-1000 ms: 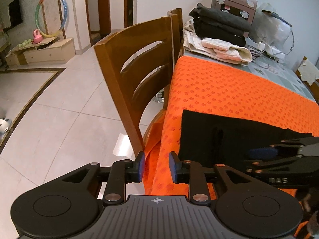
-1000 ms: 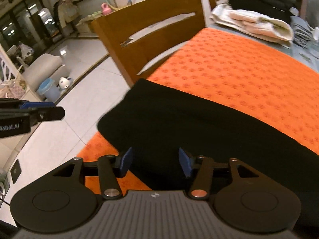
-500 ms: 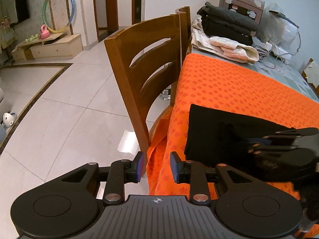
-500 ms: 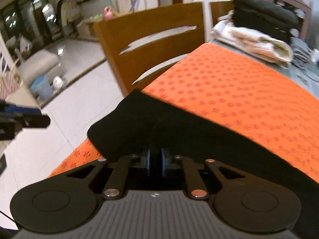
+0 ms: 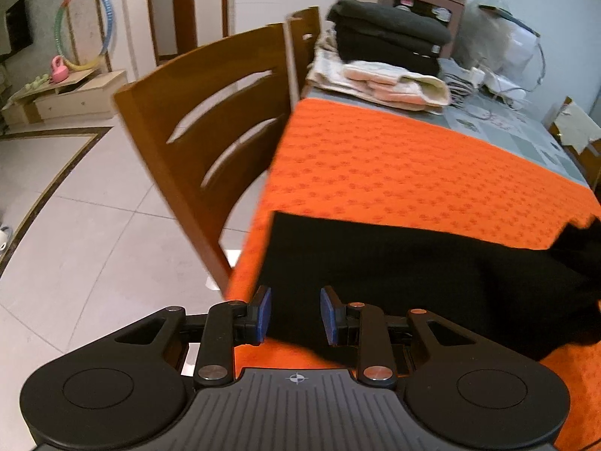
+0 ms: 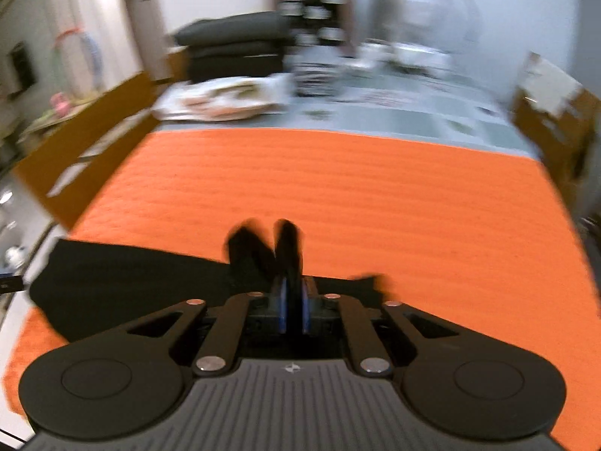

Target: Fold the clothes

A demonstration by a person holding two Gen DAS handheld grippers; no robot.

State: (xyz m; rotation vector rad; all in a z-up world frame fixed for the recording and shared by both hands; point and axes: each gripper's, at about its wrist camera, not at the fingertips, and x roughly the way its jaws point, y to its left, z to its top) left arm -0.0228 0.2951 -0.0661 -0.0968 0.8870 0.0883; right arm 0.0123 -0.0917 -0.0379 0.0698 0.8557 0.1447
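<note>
A black garment (image 5: 394, 278) lies along the near edge of the orange cloth (image 5: 413, 173) that covers the table. My left gripper (image 5: 293, 314) is open, its blue pads on either side of the garment's near left corner, with nothing pinched. My right gripper (image 6: 293, 310) is shut on a fold of the black garment (image 6: 124, 285), and a bunch of the fabric sticks up between its fingers, lifted off the cloth. The right wrist view is blurred by motion.
A wooden chair (image 5: 210, 143) stands against the table's left side. Folded dark clothes (image 5: 390, 37) and pale towels (image 5: 390, 82) are stacked at the far end, beside a box, bags and cables. Another chair (image 6: 552, 124) stands at the far right. Tiled floor lies to the left.
My right gripper closed on the black garment and swung right, lifting a fold of it. My left gripper moved in over the garment's near left corner, staying open.
</note>
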